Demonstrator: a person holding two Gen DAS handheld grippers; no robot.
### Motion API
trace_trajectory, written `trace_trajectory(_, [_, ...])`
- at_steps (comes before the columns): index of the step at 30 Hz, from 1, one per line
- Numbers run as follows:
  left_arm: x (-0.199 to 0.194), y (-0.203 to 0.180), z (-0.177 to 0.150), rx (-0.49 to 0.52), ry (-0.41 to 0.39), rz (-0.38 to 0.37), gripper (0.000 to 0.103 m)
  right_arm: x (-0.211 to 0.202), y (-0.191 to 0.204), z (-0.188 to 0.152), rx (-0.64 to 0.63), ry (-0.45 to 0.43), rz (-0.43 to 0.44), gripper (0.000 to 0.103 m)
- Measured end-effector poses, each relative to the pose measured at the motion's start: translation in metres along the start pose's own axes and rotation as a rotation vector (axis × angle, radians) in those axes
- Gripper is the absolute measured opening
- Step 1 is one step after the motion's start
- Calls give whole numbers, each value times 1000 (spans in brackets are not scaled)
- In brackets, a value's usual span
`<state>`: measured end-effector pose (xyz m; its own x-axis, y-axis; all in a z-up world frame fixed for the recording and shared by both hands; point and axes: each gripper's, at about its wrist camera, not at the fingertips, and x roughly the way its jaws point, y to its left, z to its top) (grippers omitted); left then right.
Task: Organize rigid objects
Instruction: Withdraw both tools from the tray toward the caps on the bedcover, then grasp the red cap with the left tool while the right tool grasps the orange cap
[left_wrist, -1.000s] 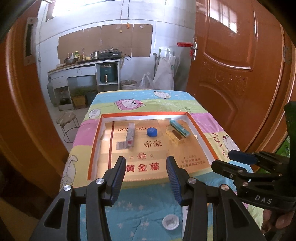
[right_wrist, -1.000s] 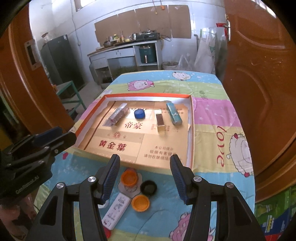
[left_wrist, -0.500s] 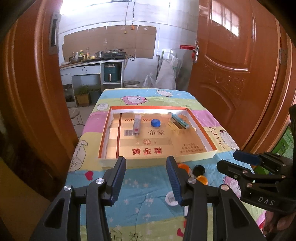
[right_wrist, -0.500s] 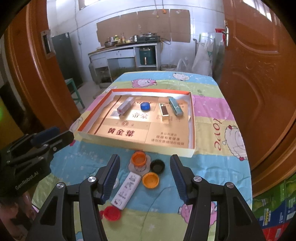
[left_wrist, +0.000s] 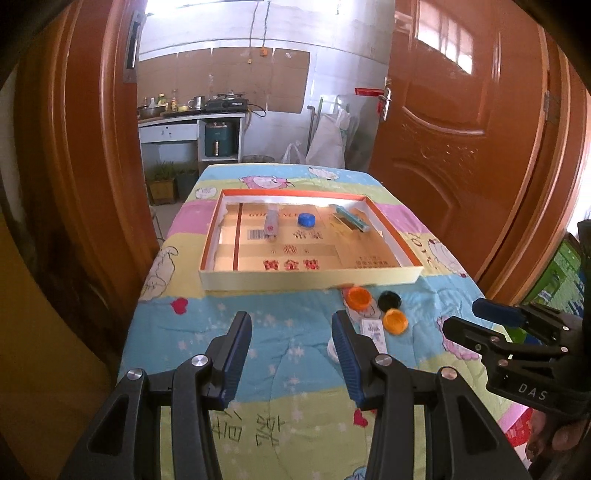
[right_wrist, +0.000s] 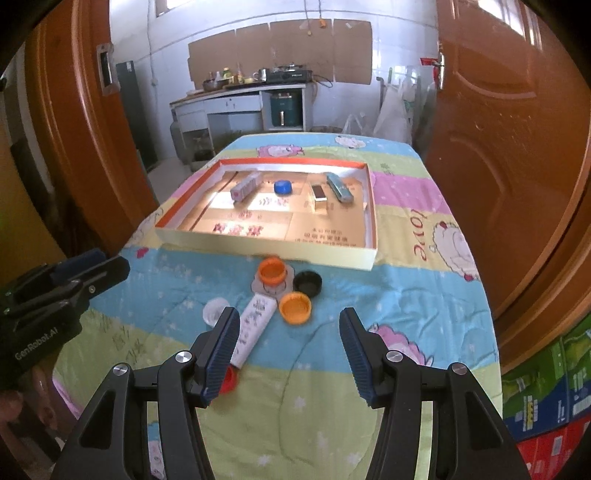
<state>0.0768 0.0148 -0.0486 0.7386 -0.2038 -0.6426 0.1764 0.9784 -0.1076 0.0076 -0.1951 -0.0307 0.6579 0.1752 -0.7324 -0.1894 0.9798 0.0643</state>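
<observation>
Spread over the table, a cartoon-print quilt (right_wrist: 424, 295) is carrying light, stiff, slick plastic caps, the nearest orange screw cap (right_wrist: 294, 307) lying just before the shallow cardboard tray (right_wrist: 266, 246), best pinched across its rim, while both the left gripper (left_wrist: 291, 343) and right gripper (right_wrist: 290, 341) are hovering open and empty.

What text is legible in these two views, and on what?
"DAS": body of the right tool.
"GenRobot.AI": body of the left tool.
"love": quilt, upside down.
"黄金葉": red print on the tray floor; sharp in the left view, blurred in the right.
"帝豪": tray floor, faint, less sure.
Barcode digits and small print on the tray floor: too small.
White tube label: blurred.
Handwriting on the quilt's near edge: unreadable.
</observation>
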Motion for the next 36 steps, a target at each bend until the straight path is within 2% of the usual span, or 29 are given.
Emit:
trace_trajectory(8, [4,-12,-25,29,24,-66,45,3,1,-24,2,29,-3,58])
trace_trajectory(12, [13,-27,-39,74,60,-140,45,2,-4,-29,15,29,-12,58])
trace_trajectory(17, [30,-51,-59,141,118,-190,45,0,-19,-33,55,25,-34,58])
trace_trajectory(25, [54,-73,-74,204,170,-189,45,1,-34,-38,89,32,-46,58])
trace_trajectory(30, [61,-75,-71,212,152,-173,45,7,-39,-41,104,51,-48,58])
trace_trajectory(31, [61,-73,-71,206,146,-179,40,8,-40,-42,107,58,-47,58])
trace_trajectory(32, [61,-71,-70,202,142,-180,30,9,-40,-42,108,62,-44,58])
trace_trajectory(36, [61,-60,-69,170,135,-220,30,17,-39,-44,103,81,-25,58])
